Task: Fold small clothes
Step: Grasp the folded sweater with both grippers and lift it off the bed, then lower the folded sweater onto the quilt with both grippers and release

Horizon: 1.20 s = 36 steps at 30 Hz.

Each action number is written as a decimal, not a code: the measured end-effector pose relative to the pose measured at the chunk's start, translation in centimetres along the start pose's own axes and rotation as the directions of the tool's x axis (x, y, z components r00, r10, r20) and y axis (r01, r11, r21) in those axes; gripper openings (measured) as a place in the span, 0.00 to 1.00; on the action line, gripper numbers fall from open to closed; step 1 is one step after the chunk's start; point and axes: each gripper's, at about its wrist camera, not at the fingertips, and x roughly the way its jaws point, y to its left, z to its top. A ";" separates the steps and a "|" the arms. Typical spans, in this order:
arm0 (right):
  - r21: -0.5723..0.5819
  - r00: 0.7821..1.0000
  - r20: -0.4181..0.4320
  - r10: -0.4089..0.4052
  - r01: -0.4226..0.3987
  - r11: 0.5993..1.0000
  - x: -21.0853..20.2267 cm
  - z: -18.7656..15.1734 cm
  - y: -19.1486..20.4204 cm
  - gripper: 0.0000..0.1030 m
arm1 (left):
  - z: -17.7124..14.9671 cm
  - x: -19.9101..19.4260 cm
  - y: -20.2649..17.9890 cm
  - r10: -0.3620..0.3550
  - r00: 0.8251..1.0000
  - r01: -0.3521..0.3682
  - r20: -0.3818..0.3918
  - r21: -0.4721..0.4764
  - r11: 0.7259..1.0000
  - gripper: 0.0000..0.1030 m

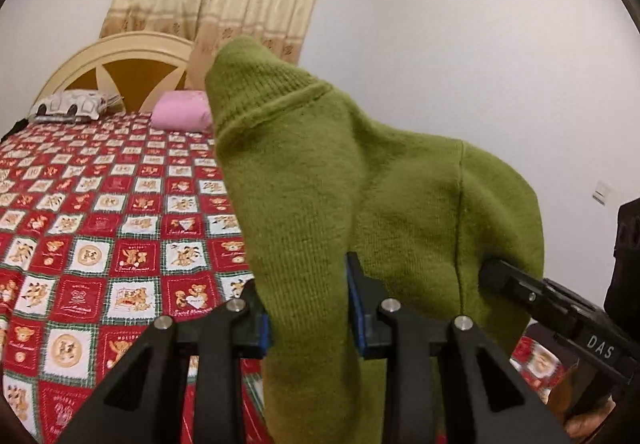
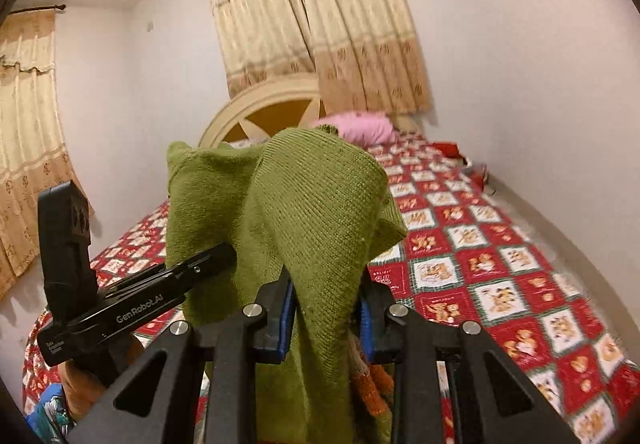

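A small olive-green knit sweater (image 1: 360,180) hangs in the air above the bed, held up by both grippers. My left gripper (image 1: 310,308) is shut on a fold of it, its blue pads (image 1: 358,316) pressing the knit. My right gripper (image 2: 326,308) is shut on another fold of the same sweater (image 2: 312,212), which drapes over and hides its fingertips. The right gripper's black body (image 1: 560,308) shows at the right of the left wrist view, touching the sweater. The left gripper's body (image 2: 132,304) shows at the left of the right wrist view.
Below lies a bed with a red patchwork teddy-bear quilt (image 1: 100,228), also seen in the right wrist view (image 2: 500,264). A pink pillow (image 1: 182,112) and a grey-white pillow (image 1: 68,108) lie by the cream headboard (image 1: 120,60). Curtains (image 2: 320,24) hang behind; white walls stand close.
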 end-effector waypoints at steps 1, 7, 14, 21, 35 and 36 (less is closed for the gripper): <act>-0.004 1.000 0.010 -0.007 0.007 1.000 -1.2 0.0 0.4 0.26 | 0.0 -0.8 -0.5 -0.008 1.000 0.008 0.000 0.002 1.000 0.29; 0.007 0.998 0.052 -0.040 0.040 0.999 -7.5 -0.5 1.6 0.26 | -0.7 -3.9 -2.7 -0.025 1.000 0.026 -0.009 0.036 0.999 0.29; 0.044 0.994 0.061 -0.086 0.084 0.996 -12.6 -3.1 1.9 0.26 | -2.8 -6.1 -4.8 -0.038 0.998 0.042 -0.052 0.074 0.996 0.29; 0.063 0.987 0.074 -0.140 0.135 0.989 -16.9 -5.6 2.4 0.26 | -4.6 -7.4 -7.2 -0.073 0.994 0.082 -0.082 0.102 0.991 0.29; 0.089 0.956 0.034 -0.290 0.286 0.954 -20.0 -7.9 -3.1 0.26 | -7.4 -2.1 -14.2 -0.137 0.970 0.168 -0.200 0.149 0.974 0.29; 0.097 0.953 0.020 -0.303 0.300 0.949 -19.6 -8.2 -4.2 0.26 | -7.7 -1.1 -14.7 -0.134 0.967 0.169 -0.215 0.153 0.974 0.29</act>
